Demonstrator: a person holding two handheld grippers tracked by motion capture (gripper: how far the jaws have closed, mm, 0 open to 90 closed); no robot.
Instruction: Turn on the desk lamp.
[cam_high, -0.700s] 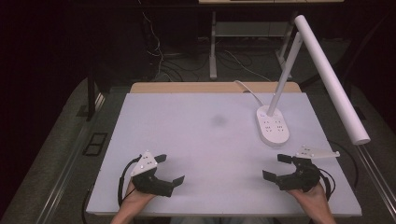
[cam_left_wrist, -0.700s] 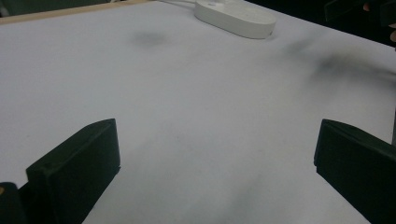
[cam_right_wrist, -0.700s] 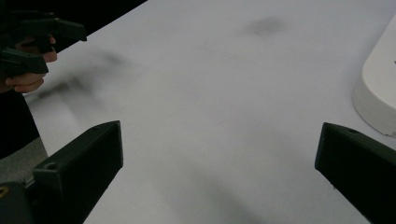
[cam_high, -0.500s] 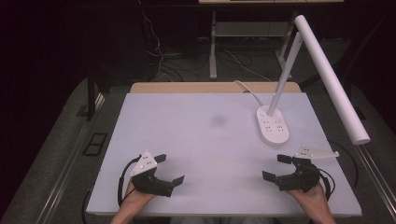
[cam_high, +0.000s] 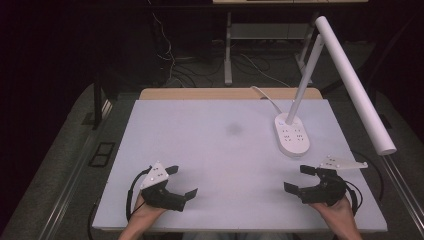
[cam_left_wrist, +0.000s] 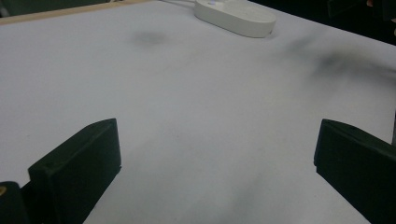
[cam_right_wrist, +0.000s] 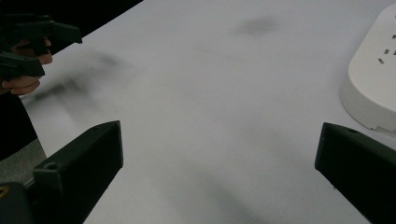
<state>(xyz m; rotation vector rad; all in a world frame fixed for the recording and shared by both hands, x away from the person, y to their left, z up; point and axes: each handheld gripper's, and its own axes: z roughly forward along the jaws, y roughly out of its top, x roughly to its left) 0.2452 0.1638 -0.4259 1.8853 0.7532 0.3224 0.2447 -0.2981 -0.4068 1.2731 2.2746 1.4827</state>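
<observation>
High view: left tool (cam_high: 181, 181) sits at abt 7 o'clock on the table (cam_high: 200, 130), right tool (cam_high: 304, 179) at abt 5 o'clock, both w/ jaws spread wide and nothing between them. Vs the shots from 0.7 s and 0.5 s ago, basically no change: both tools in the same spots, same spread, hands parked at the near edge. The nearest thing to work on, the white lamp base (cam_high: 291, 133) w/ its sockets, stands at abt 2 o'clock, just beyond the right tool but apart from it; the lamp's arm (cam_high: 356, 82) slants out over the right edge. A faint dark smudge (cam_high: 234, 129) marks the table centre. Left gripper view: black jaws wide apart at the bottom corners, bare table between; lamp base (cam_left_wrist: 236, 15) far off at 12–1 o'clock, smudge (cam_left_wrist: 150, 37) at 11. Right gripper view: jaws likewise spread, holding nothing; lamp base (cam_right_wrist: 373, 84) close at 3 o'clock, not touched; the left tool (cam_right_wrist: 39, 43) w/ the person's fingers shows off at 10 o'clock. Meaning, as I judge it: no reach begun yet, work is at the start, and the right tool is the better placed for the lamp base.
</observation>
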